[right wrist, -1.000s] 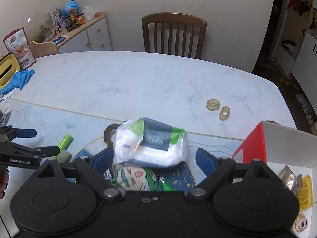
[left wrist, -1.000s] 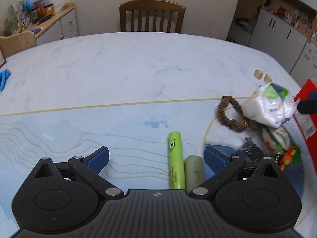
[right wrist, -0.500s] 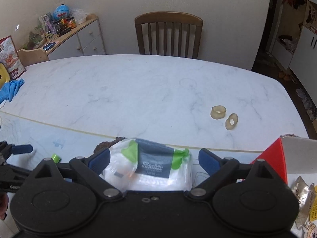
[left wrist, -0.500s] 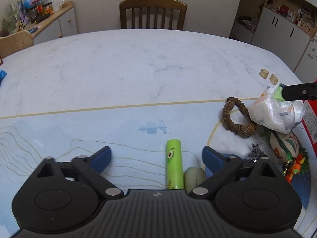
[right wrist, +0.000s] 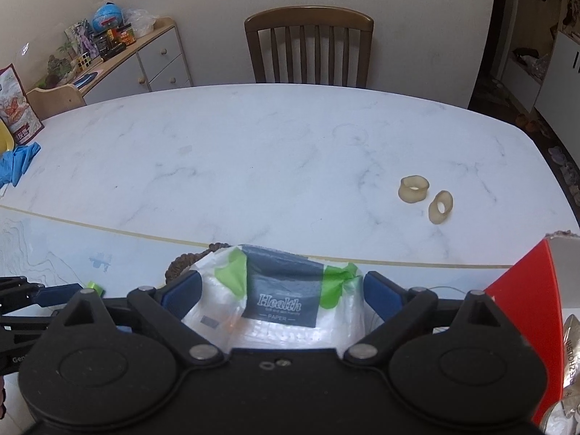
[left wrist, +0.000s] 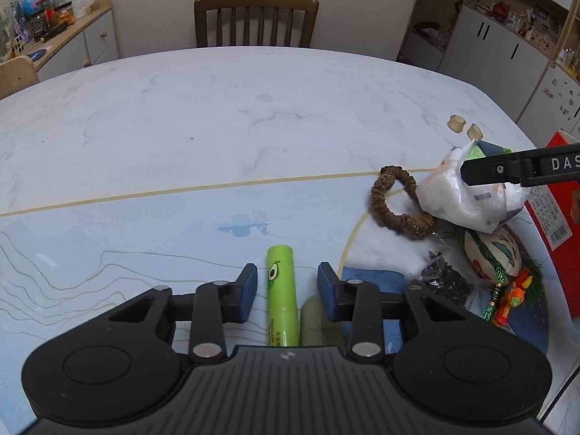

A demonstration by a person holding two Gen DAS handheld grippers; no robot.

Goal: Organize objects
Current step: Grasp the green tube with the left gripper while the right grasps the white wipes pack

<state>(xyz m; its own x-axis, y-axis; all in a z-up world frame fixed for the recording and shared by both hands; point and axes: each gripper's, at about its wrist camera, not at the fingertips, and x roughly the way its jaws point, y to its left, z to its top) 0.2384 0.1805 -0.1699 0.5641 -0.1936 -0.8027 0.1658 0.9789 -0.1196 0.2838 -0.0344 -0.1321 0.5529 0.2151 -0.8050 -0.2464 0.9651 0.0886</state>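
My left gripper (left wrist: 288, 282) hovers low over the blue mat, its jaws closing. Between them lie a green tube (left wrist: 280, 290) with an avocado face and a pale green capsule (left wrist: 311, 320). A thin gap still shows beside the tube. My right gripper (right wrist: 281, 290) stands wide open astride a white tissue pack (right wrist: 279, 301) with a grey and green label. In the left wrist view that pack (left wrist: 464, 199) rests on a pile at the right, with a right finger (left wrist: 507, 170) across it.
A brown scrunchie (left wrist: 398, 203) lies against the pack. Below it are a painted egg ornament (left wrist: 493, 250) and a black packet (left wrist: 446, 282). A red box (right wrist: 525, 311) stands at the right. Two beige rings (right wrist: 413, 188) sit on the marble. A chair (left wrist: 253, 18) is at the far edge.
The left jaws have narrowed from wide open to close around the green tube and capsule. The right gripper has come down and forward over the tissue pack.
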